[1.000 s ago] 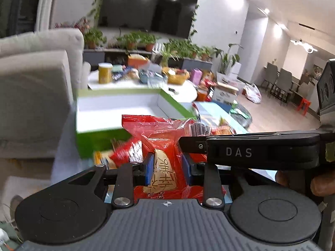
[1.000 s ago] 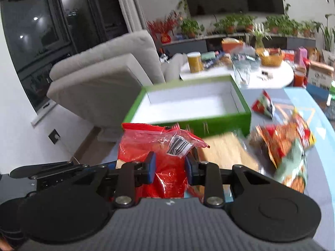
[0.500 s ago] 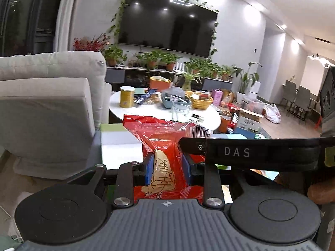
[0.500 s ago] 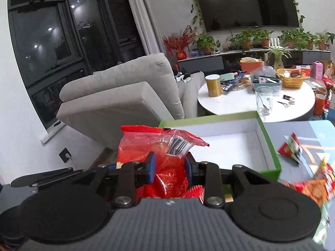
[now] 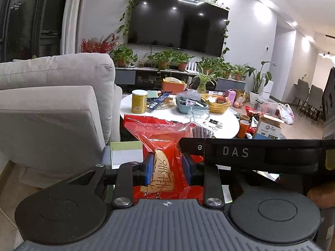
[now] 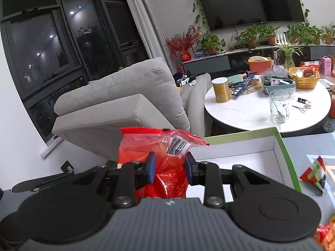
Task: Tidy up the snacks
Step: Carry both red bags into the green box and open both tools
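A red snack bag [image 5: 159, 131] with a barcode flap is held up in the air by both grippers. My left gripper [image 5: 167, 167] is shut on its lower part, blue pads pressing a yellow printed biscuit picture. My right gripper [image 6: 170, 167] is shut on the same red snack bag [image 6: 138, 146] just below the barcode. In the left wrist view the right gripper's black arm [image 5: 240, 151] crosses in from the right. The green box [image 6: 280, 144] with a white inside lies open right behind and below the bag; only its corner [image 5: 125, 146] shows in the left wrist view.
A grey armchair [image 6: 125, 96] stands left of the box. Behind it is a round white table [image 6: 251, 113] with a yellow can [image 6: 220, 90], a glass [image 6: 279, 108] and baskets. Loose snack packets [image 6: 314, 173] lie on the blue-grey surface at the right.
Both grippers have carried the red bag up and toward the armchair side. The box has slid down and right in the views, and the snack pile has mostly left the right wrist view.
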### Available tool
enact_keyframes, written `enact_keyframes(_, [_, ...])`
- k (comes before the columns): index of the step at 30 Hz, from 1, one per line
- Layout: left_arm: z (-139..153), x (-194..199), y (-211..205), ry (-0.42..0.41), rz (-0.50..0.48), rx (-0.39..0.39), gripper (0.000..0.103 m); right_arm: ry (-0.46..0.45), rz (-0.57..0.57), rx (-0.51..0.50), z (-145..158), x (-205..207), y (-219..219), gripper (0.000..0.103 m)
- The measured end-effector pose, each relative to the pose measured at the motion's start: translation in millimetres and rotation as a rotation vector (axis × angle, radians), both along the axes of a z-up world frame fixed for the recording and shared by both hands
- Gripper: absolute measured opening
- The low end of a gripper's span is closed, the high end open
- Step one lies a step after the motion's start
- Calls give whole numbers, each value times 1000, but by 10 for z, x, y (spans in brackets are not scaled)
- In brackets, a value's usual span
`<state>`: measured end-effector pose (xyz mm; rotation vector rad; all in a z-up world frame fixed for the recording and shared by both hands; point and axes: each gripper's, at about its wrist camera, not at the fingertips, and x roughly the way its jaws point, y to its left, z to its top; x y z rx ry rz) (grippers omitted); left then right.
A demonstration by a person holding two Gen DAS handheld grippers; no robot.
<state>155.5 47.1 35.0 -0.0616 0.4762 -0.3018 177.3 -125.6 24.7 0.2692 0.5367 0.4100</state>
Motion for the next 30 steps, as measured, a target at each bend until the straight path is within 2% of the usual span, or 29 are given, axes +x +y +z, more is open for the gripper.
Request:
enact_keyframes(13, [-386,344,48,109,13,14,26,101,9,-23,-325,225,79,59])
enact_keyframes(24, [-484,324,5,132,-5,42,28,179,-5,-39,-439,261,91,59])
enact_keyframes(28, [-598,391,34,238,51,46,29,191,18,-77,-483,221,127,59])
enact_keyframes(30, [-604,343,67,212,60,39,32,186,9,-96,-492,197,130,59])
